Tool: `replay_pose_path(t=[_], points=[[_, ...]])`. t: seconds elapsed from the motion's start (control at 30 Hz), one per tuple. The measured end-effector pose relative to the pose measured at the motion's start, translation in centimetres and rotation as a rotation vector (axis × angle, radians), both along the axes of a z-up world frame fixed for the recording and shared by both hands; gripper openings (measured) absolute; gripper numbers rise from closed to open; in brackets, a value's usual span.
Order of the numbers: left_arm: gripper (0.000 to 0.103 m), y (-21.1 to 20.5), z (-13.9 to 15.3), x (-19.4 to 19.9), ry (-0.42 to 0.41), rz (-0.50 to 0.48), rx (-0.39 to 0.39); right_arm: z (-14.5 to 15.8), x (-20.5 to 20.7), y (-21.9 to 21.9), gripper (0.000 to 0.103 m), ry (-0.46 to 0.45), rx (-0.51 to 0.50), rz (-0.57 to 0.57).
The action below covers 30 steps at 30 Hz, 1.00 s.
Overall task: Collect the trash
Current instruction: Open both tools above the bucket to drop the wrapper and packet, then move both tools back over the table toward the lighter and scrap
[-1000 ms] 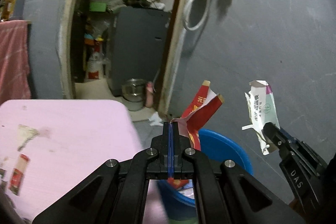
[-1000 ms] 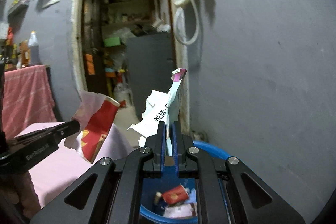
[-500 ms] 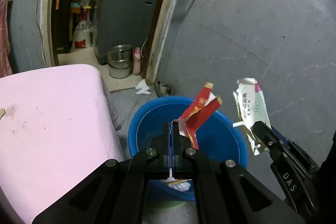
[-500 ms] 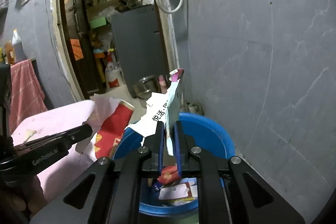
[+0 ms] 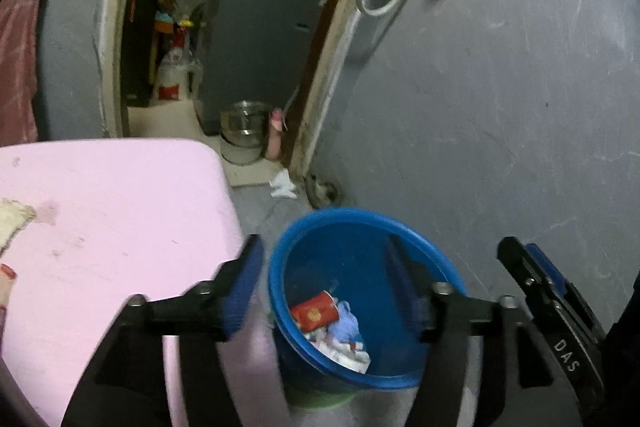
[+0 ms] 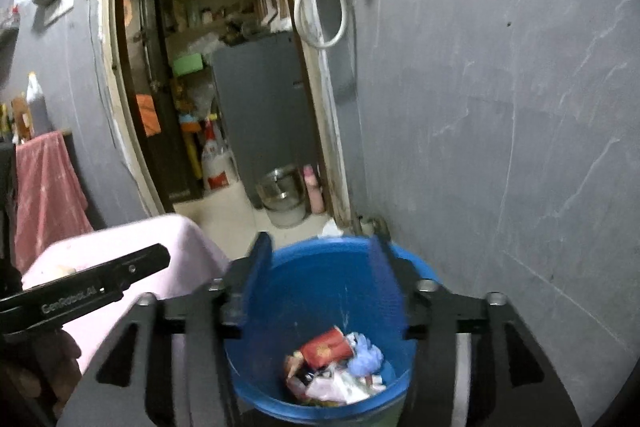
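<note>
A blue bucket (image 5: 352, 227) stands on the floor by the grey wall, also in the right wrist view (image 6: 320, 251). Trash lies in its bottom: a red packet (image 5: 316, 313) (image 6: 326, 349) and crumpled white and bluish wrappers (image 5: 344, 343) (image 6: 340, 381). My left gripper (image 5: 324, 283) is open and empty above the bucket. My right gripper (image 6: 324, 279) is open and empty above the bucket too. Each gripper shows at the edge of the other's view.
A pink table (image 5: 112, 211) lies left of the bucket with scraps (image 5: 12, 221) at its left edge. A doorway (image 6: 224, 87) behind holds a grey cabinet, a steel pot (image 5: 242, 125) and clutter. White paper (image 5: 284, 185) lies on the floor.
Both grippers have opened. The red wrapper has left the left gripper and the white wrapper the right one. Both views have tilted up slightly.
</note>
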State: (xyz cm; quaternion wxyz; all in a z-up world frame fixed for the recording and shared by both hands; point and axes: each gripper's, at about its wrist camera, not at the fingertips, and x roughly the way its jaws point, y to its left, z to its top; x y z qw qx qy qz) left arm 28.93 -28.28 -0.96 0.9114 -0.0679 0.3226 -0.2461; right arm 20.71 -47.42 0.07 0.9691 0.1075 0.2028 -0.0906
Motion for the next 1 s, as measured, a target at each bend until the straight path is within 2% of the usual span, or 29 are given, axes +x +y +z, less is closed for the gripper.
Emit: replay_pose_path(t=[0.03,0.1,0.13,0.23,0.33,0.63,1.0], points=[[0.066,0.3,0.3,-0.1,-0.009,0.006,-0.003,0.3,-0.2,0.1,0.057,-0.02,0.0,-0.001],[0.077,1.2,1.0,-0.5,-0.033,0.029,0.003,0.7,-0.4,0.3,0.076,-0.041,-0.002,-0.005],[0.081,1.6,1.3,-0.7,-0.045,0.042,0.004,1.0,-0.6,0.5,0.079,-0.064,0.002,-0.006],[0.089,3.2,2.2,-1.5,-0.089,0.074,0.0,1.7,-1.0,0.9,0.086,-0.108,0.012,-0.006],[0.092,4.9,3.0,-2.1,-0.126,0.103,0.008,2.2,-1.2,1.6,0.102,-0.143,0.019,-0.003],[0.092,11.7,3.8,-4.3,-0.165,0.208,0.035,3.0,-1.1,4.9,0.103,-0.199,0.018,0.045],[0.092,22.4,3.0,-6.1,-0.152,0.395,0.083,2.9,0.1,12.2,0.103,-0.169,-0.029,0.19]])
